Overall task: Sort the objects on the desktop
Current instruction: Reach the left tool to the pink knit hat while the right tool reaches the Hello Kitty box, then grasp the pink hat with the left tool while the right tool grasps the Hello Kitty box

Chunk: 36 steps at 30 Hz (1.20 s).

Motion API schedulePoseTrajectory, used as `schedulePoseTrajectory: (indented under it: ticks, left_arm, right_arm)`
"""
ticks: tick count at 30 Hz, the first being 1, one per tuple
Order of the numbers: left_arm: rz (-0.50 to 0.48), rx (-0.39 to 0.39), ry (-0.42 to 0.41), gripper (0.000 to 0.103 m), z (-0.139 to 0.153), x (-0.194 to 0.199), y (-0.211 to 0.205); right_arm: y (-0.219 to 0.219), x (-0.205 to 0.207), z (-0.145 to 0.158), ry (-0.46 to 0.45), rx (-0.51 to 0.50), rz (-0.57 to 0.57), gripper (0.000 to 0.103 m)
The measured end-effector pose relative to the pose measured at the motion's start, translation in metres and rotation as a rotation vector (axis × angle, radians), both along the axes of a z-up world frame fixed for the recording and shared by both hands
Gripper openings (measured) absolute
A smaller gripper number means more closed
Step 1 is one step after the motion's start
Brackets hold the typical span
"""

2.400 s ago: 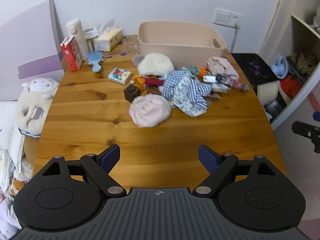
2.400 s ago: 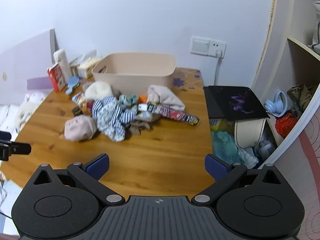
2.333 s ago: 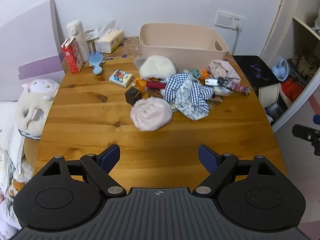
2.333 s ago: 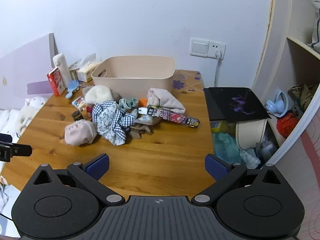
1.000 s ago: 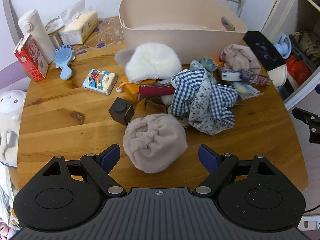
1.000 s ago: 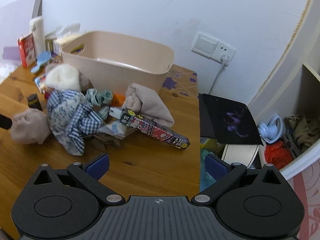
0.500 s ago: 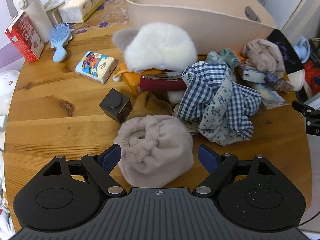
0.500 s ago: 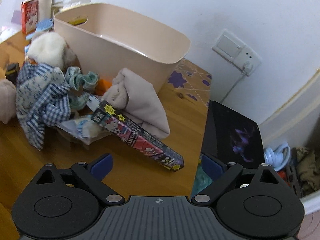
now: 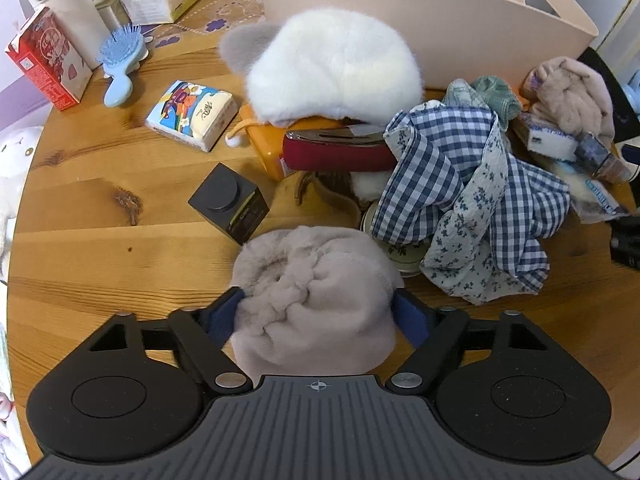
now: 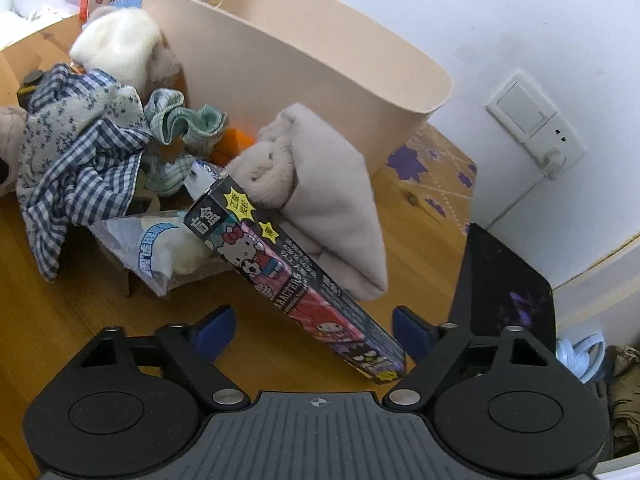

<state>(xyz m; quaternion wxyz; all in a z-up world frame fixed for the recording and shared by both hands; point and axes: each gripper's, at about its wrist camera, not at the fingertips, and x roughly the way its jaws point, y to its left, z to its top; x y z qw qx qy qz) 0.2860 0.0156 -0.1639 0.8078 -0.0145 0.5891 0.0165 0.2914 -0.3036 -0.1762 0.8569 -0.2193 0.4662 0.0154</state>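
- Nothing looks sorted yet: what shows of the bin (image 9: 440, 28) holds no clutter.
- Far left on the table (image 9: 100, 248), a carton (image 9: 46, 60), brush (image 9: 120, 52) and tissue pack (image 9: 191, 114) lie apart from the heap.
- Left gripper (image 9: 318, 314), jaws spread, has its pads against both sides of the pink hat (image 9: 312, 300); not yet lifted.
- Mid-heap, the white hat (image 9: 332, 64) and checked cloth (image 9: 460, 200) remain.
- Right gripper (image 10: 310, 328), open, straddles the near end of the long box (image 10: 296, 280) without touching.
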Motion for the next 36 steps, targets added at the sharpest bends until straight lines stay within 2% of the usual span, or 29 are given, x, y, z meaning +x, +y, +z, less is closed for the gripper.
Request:
schedulePoseTrajectory:
  ticks: [1, 3, 5, 9, 15, 23, 31, 36]
  left_arm:
    - [0.000, 0.001, -0.001, 0.074, 0.000, 0.000, 0.000]
    - [0.005, -0.002, -0.002, 0.062, 0.002, -0.001, 0.000]
    - [0.008, -0.003, -0.004, 0.054, 0.004, -0.002, 0.001]
    - [0.014, -0.025, -0.022, 0.038, 0.008, -0.004, 0.007]
    - [0.024, -0.053, -0.043, 0.028, 0.017, -0.008, 0.015]
    - [0.030, -0.093, -0.082, 0.026, 0.038, -0.013, 0.021]
    - [0.013, -0.105, -0.142, 0.026, 0.071, -0.013, 0.026]
    - [-0.005, -0.090, -0.212, 0.026, 0.097, -0.003, 0.026]
  right_arm:
    - [0.001, 0.002, -0.002, 0.002, -0.005, -0.002, 0.070]
    - [0.003, 0.003, -0.003, -0.007, -0.014, -0.013, 0.062]
    - [0.004, 0.003, -0.002, -0.016, -0.013, -0.019, 0.046]
    - [0.006, 0.000, 0.001, -0.021, -0.019, -0.008, 0.039]
    - [0.008, -0.010, 0.010, -0.060, -0.029, -0.008, 0.024]
    - [0.002, -0.026, 0.026, -0.089, 0.016, -0.064, 0.022]
    - [-0.010, -0.027, 0.062, -0.174, 0.074, -0.106, 0.022]
    - [-0.012, -0.018, 0.086, -0.237, 0.092, -0.113, 0.022]
